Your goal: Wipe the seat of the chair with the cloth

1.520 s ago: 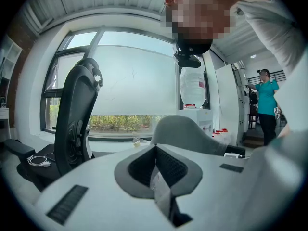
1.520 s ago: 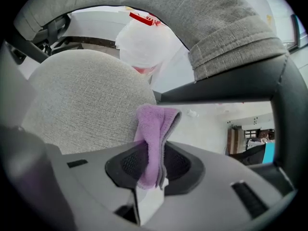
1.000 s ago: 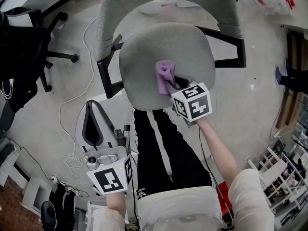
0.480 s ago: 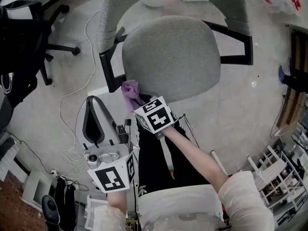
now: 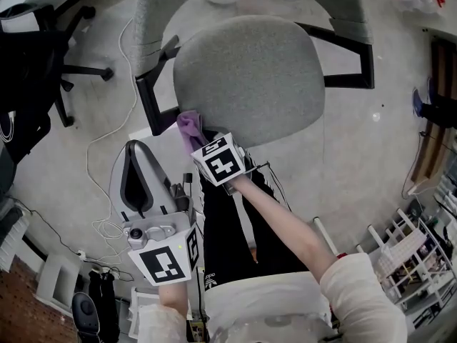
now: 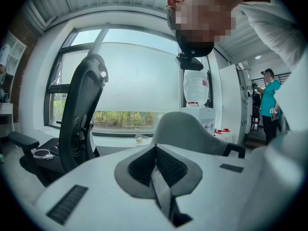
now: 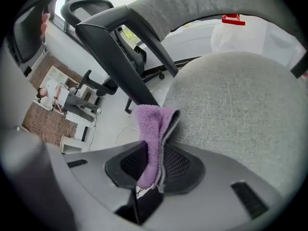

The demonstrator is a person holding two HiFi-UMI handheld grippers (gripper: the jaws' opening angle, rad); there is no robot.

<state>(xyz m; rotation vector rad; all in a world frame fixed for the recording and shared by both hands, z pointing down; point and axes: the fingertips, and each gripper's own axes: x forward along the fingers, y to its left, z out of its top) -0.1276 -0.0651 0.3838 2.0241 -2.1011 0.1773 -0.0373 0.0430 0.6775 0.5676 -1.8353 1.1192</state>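
Right gripper [image 7: 150,170] jaws are seen pressed onto a folded purple cloth [image 7: 153,129], which is pinched between them and stands up past the fingertips. In the head view, the right gripper [image 5: 202,140] is held at the near left rim of the grey seat [image 5: 250,77], and the cloth [image 5: 188,125] is placed against that rim, just beside the black armrest [image 5: 152,98]. From the right gripper view, the upper end of the cloth is seen at the edge of the seat [image 7: 240,105], below the armrest [image 7: 122,47]. The rest of the seat surface is uncovered.

The left gripper [image 5: 137,164] is held low, well apart from the seat, above the floor [image 5: 86,191]. Its jaws are pressed together with nothing between them, as shown in the left gripper view [image 6: 160,179]. A black office chair [image 6: 82,109] is visible beyond it.
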